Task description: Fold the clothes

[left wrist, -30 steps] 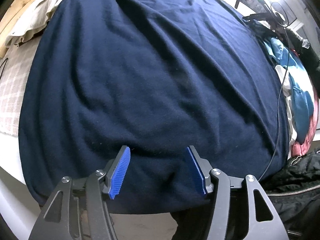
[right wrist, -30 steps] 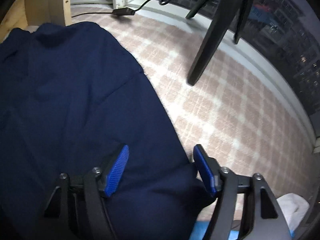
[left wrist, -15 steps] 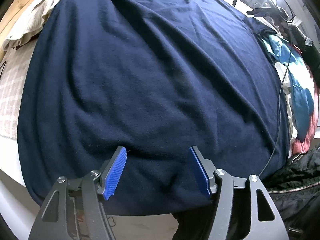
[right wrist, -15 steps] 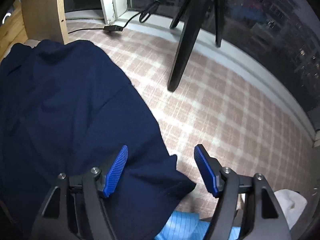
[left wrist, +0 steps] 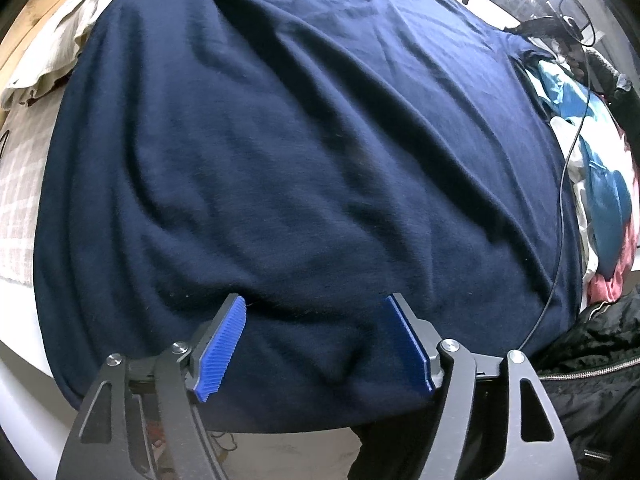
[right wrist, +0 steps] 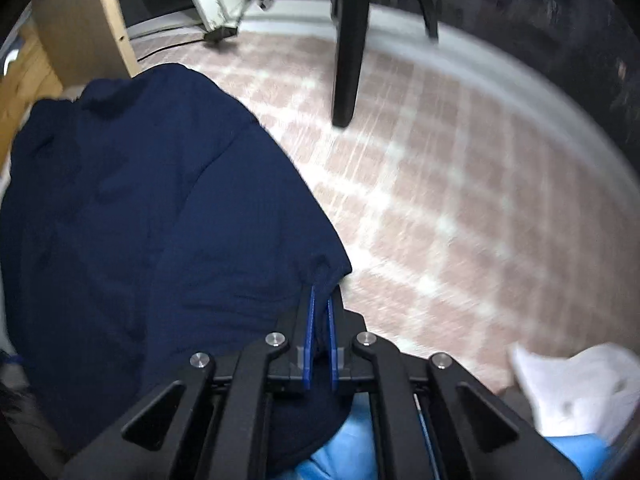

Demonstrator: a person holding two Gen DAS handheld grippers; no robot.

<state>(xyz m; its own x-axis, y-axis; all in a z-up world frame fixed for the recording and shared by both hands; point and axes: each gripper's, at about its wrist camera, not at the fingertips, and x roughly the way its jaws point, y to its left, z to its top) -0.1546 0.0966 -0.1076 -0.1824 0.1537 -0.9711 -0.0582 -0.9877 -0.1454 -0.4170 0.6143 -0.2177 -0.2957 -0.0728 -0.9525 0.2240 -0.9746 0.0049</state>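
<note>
A large navy garment [left wrist: 304, 152] lies spread over the bed and fills the left wrist view. My left gripper [left wrist: 316, 306] hovers over its near hem; the jaws are opening, wide apart, their blue pads [left wrist: 222, 350] not pressing the cloth beneath them. In the right wrist view the same navy garment [right wrist: 152, 216] covers the left half of the picture. My right gripper [right wrist: 320, 300] is shut on its edge near a corner, with a pinch of fabric bunched between the blue pads [right wrist: 309, 334].
A pink-and-white checked bed cover [right wrist: 460, 184] stretches to the right, with a black tripod leg [right wrist: 348, 60] standing on it. A pile of blue, white and pink clothes [left wrist: 600, 184], a thin cable [left wrist: 560, 216] and a black jacket [left wrist: 592, 360] lie beside the garment. A pale pillow [left wrist: 52, 52] sits far left.
My right gripper's jaws, wide apart over the garment's edge before, have closed on the fabric and lifted slightly. My left gripper's jaws have spread a little wider over the hem.
</note>
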